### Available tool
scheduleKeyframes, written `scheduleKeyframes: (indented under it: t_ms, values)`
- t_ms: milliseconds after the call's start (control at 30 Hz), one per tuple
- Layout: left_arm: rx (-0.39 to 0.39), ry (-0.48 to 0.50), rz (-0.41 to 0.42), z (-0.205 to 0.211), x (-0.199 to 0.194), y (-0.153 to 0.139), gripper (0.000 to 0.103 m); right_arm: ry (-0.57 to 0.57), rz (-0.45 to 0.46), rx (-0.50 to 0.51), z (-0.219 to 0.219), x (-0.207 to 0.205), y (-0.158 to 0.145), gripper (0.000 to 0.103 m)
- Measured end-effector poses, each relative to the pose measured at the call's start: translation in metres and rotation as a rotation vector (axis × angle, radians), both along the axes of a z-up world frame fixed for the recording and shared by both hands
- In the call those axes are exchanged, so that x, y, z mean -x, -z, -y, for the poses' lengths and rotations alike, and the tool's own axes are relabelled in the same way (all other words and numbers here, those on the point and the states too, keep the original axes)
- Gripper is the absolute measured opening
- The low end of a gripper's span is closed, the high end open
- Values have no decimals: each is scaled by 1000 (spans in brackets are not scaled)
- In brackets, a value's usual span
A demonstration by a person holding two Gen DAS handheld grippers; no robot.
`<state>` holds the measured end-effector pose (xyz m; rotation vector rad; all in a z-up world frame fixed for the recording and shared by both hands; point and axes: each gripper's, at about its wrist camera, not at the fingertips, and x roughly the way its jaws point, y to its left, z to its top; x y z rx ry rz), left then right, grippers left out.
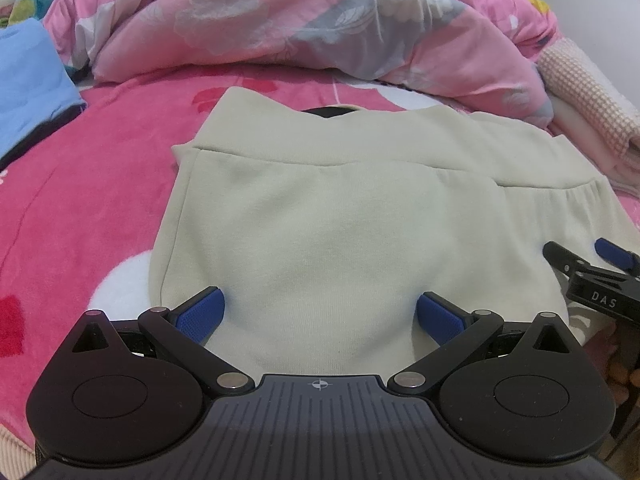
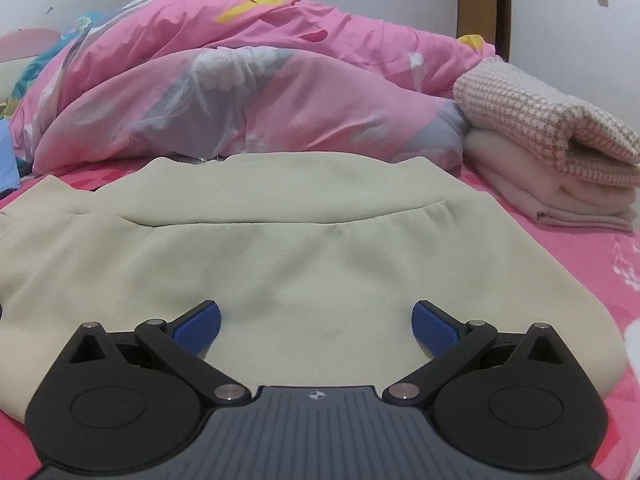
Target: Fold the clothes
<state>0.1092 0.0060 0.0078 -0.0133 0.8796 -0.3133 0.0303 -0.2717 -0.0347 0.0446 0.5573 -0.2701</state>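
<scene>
Pink bed sheet (image 1: 80,200) carries beige garment (image 1: 320,208) laid flat for folding; left gripper (image 1: 320,314) and right gripper (image 2: 316,322) both spread, empty, lined up at its near hem

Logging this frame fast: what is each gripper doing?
Left gripper: open, holding nothing, over the beige garment.
Right gripper: open, holding nothing.

A rumpled pink quilt with grey and white flower prints (image 2: 224,92) lies heaped across the far side of a bright pink fleece bedspread with red hearts (image 1: 80,216). To the right sits a folded stack of cream blankets topped by a brown-and-white checked one (image 2: 552,160). A light blue folded cloth (image 1: 32,80) lies at the left.
</scene>
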Motion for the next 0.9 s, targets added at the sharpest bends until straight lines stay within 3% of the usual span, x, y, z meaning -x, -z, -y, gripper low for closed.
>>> scheduleKeyframes:
  t_ms: [333, 633, 800, 900]
  values:
    - [92, 5, 52, -6, 6, -21, 103, -5, 14, 3, -1, 4, 2, 103]
    - [102, 63, 191, 10, -2, -48, 103, -10, 25, 7, -1, 5, 3, 103]
    - [66, 83, 270, 27, -9, -47, 103, -14, 30, 9, -1, 6, 3, 103]
    - [-50, 100, 269, 40, -18, -21, 103, -15, 31, 9, -1, 6, 4, 103]
